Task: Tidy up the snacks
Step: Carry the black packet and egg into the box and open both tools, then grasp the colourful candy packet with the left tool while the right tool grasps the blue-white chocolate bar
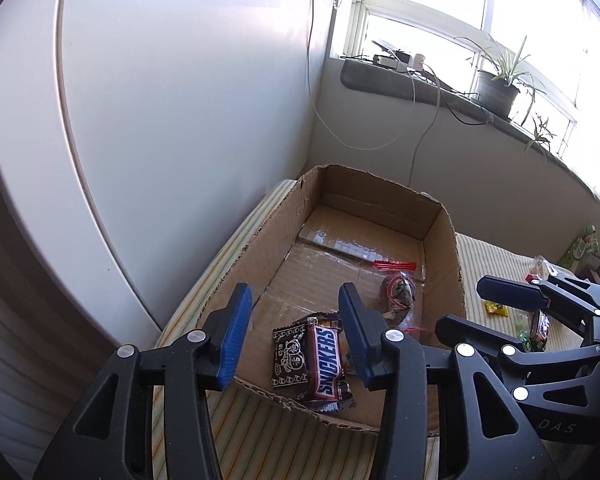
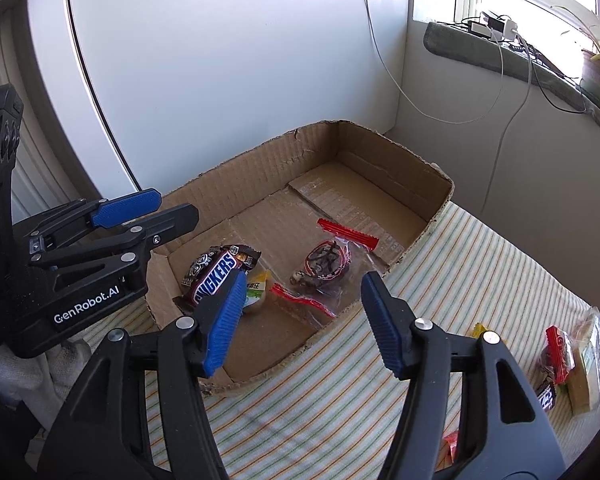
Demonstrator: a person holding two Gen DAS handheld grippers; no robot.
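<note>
A shallow cardboard box [image 1: 446, 236] [image 2: 236, 184] sits on a striped cloth. Inside lie a Snickers bar [image 1: 329, 360] [image 2: 215, 276] on a dark printed packet [image 1: 290, 354], a small green-white packet [image 2: 257, 286], and a clear red-sealed bag of dark snacks [image 1: 398, 292] [image 2: 324, 266]. My left gripper [image 1: 294, 332] is open and empty above the box's near end, over the Snickers. My right gripper [image 2: 300, 316] is open and empty above the box's near right edge. More snacks [image 2: 572, 364] [image 1: 536, 320] lie on the cloth to the right.
A white wall or cabinet [image 1: 160, 100] stands just left of the box. A windowsill [image 1: 440, 88] with cables and a potted plant [image 1: 498, 88] runs behind. The striped cloth [image 2: 480, 280] extends to the right of the box.
</note>
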